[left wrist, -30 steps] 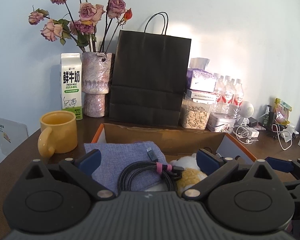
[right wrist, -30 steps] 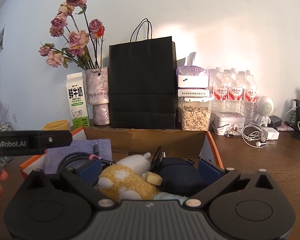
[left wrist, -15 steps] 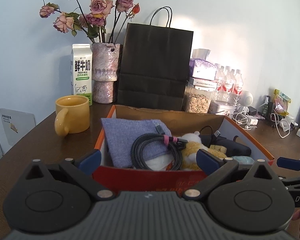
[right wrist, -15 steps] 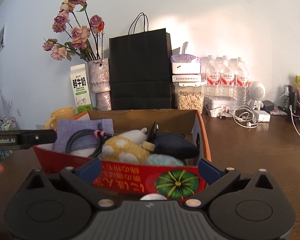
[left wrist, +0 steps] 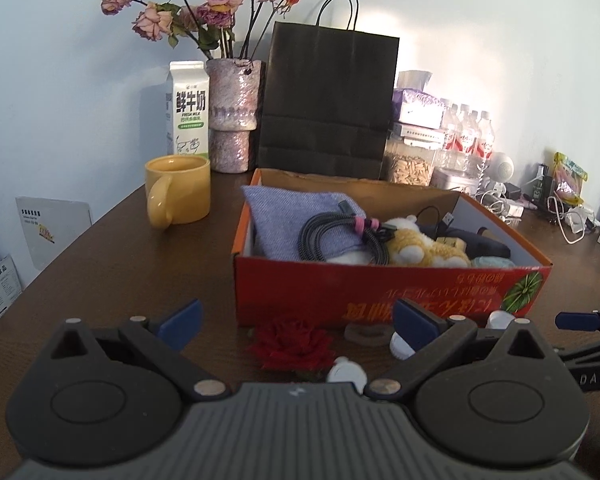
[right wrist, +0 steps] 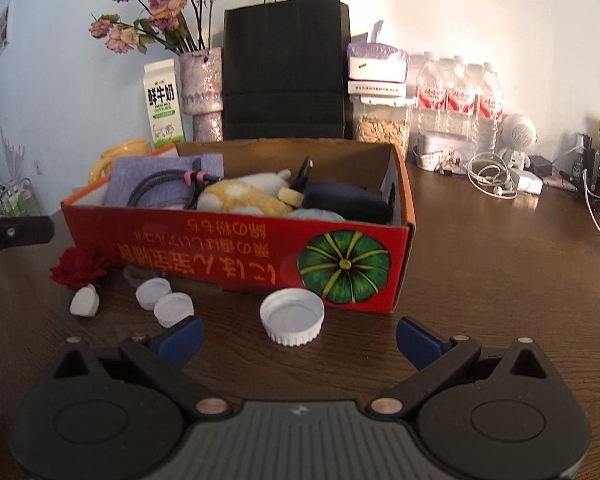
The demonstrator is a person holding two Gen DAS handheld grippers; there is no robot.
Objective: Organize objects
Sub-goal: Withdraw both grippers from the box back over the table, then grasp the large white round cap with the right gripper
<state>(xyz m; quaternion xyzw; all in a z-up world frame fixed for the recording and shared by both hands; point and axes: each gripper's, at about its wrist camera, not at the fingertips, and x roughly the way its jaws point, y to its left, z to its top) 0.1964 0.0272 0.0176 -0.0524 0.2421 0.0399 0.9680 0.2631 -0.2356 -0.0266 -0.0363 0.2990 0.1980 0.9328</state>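
A red cardboard box (left wrist: 380,292) (right wrist: 236,256) on the brown table holds a purple cloth (left wrist: 296,220), a coiled black cable (left wrist: 332,236), a yellow plush toy (left wrist: 416,248) (right wrist: 236,196) and a dark pouch (right wrist: 348,200). In front of it lie a red fabric rose (left wrist: 292,344) (right wrist: 78,266), a large white cap (right wrist: 292,316), two smaller white caps (right wrist: 164,300) and a small white piece (right wrist: 85,300). My left gripper (left wrist: 296,324) is open just short of the rose. My right gripper (right wrist: 296,336) is open near the large cap.
Behind the box stand a yellow mug (left wrist: 178,190), a milk carton (left wrist: 188,114), a vase of dried roses (left wrist: 232,116), a black paper bag (left wrist: 328,100), a seed jar (right wrist: 380,128), water bottles (right wrist: 460,92) and tangled white cables (right wrist: 496,180). Leaflets (left wrist: 48,232) lean at the left.
Both grippers have pulled back and down from over the box. The box front, the rose and the white caps on the table have come into view.
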